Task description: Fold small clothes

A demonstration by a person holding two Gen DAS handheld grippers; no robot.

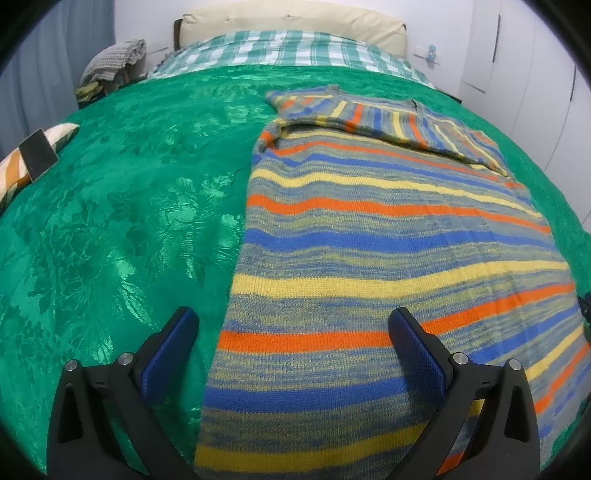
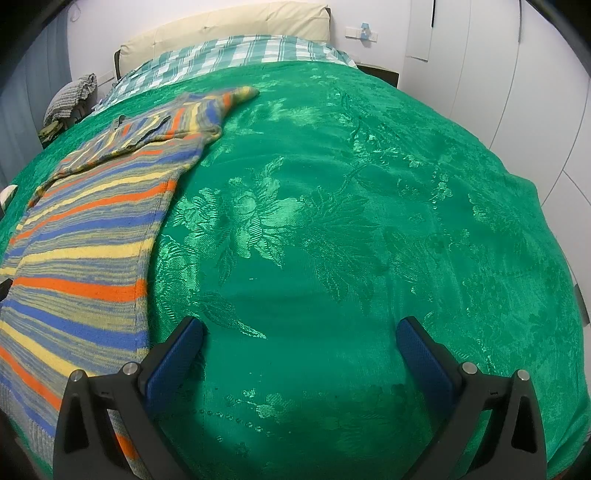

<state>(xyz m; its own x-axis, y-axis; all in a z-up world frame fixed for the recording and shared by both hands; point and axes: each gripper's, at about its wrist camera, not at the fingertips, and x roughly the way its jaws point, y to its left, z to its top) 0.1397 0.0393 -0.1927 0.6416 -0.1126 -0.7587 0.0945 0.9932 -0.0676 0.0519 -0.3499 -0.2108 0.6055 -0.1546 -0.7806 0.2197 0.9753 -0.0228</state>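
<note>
A striped knit sweater point(image 1: 369, 251) in blue, orange, yellow and grey lies flat on the green bedspread point(image 1: 110, 221), with its sleeves folded across the far end. My left gripper point(image 1: 295, 325) is open and empty, hovering over the sweater's near left edge. In the right wrist view the sweater point(image 2: 85, 236) lies at the left. My right gripper point(image 2: 301, 334) is open and empty over bare bedspread point(image 2: 332, 221), just right of the sweater's near right edge.
A checked blanket point(image 1: 288, 50) and a cream headboard point(image 1: 295, 18) are at the far end. A striped cushion with a dark phone point(image 1: 37, 155) lies at the left edge. A grey cloth heap point(image 1: 110, 62) sits at the far left. White wardrobe doors point(image 2: 517, 92) stand at the right.
</note>
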